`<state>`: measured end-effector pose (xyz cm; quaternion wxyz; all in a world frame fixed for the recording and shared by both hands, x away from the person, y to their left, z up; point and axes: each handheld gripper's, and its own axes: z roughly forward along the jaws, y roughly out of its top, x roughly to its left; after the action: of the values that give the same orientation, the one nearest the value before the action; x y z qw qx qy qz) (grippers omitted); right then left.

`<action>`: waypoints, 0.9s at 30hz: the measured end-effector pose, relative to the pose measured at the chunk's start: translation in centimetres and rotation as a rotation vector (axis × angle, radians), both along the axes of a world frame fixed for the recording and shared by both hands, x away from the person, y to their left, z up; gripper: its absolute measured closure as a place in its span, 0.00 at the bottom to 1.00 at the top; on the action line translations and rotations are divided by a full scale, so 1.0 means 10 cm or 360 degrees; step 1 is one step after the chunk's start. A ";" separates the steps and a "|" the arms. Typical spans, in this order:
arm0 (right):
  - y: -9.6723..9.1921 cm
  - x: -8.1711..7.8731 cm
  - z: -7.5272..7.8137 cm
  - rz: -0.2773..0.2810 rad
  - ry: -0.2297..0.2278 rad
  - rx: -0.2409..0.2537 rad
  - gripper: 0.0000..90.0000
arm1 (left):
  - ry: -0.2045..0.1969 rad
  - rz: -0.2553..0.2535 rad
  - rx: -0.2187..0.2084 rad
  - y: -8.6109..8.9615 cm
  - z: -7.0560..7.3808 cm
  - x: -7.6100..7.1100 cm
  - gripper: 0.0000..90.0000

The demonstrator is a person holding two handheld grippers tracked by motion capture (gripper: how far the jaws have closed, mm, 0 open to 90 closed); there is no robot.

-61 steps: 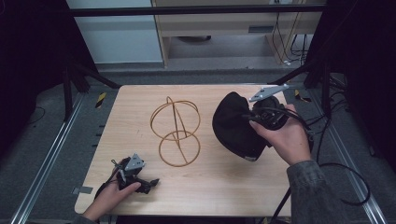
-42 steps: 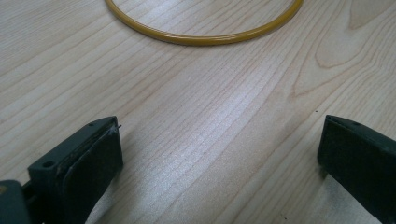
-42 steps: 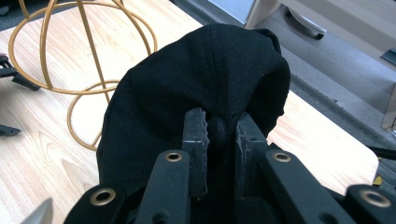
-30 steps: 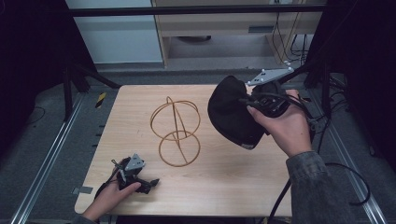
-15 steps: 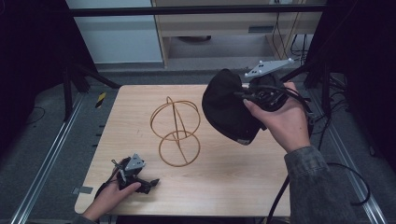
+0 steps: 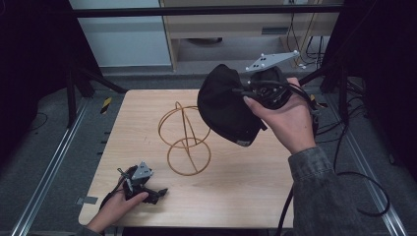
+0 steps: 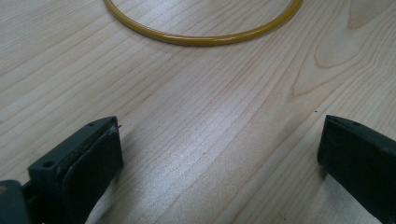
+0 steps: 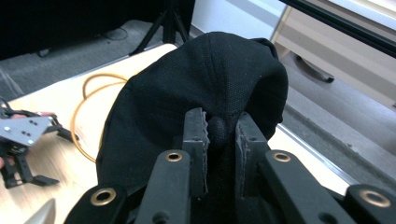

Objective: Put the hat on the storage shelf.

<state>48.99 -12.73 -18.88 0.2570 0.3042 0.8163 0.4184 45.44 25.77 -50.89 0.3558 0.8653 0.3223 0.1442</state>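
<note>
Cap [image 6: 227,107] is pinched at a fabric fold by the right claw [image 8: 219,133] and held aloft above the wire stand [image 6: 184,138], likely for hanging there. Left claw [image 7: 219,154] is rested spread on the desk [image 6: 236,187], idle.

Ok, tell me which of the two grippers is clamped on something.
The right gripper, lifted above the table, pinching the black cap; the left gripper rests open on the wood.
</note>
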 end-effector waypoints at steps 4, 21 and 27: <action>0.04 0.02 0.03 0.0015 0.0007 0.0023 0.87 | 0.0001 -0.0004 0.0000 0.00 0.00 0.00 0.00; 0.33 0.13 0.07 0.0087 0.0030 -0.0005 0.87 | 0.0005 -0.0012 0.0002 -0.01 0.00 0.00 0.00; 0.44 0.15 0.11 0.0112 0.0024 0.0001 0.87 | 0.0004 -0.0011 0.0000 -0.01 0.00 0.00 0.00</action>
<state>50.50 -8.37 -17.76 0.2360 0.2785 0.8283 0.4251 45.41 25.65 -50.88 0.3559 0.8666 0.3197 0.1418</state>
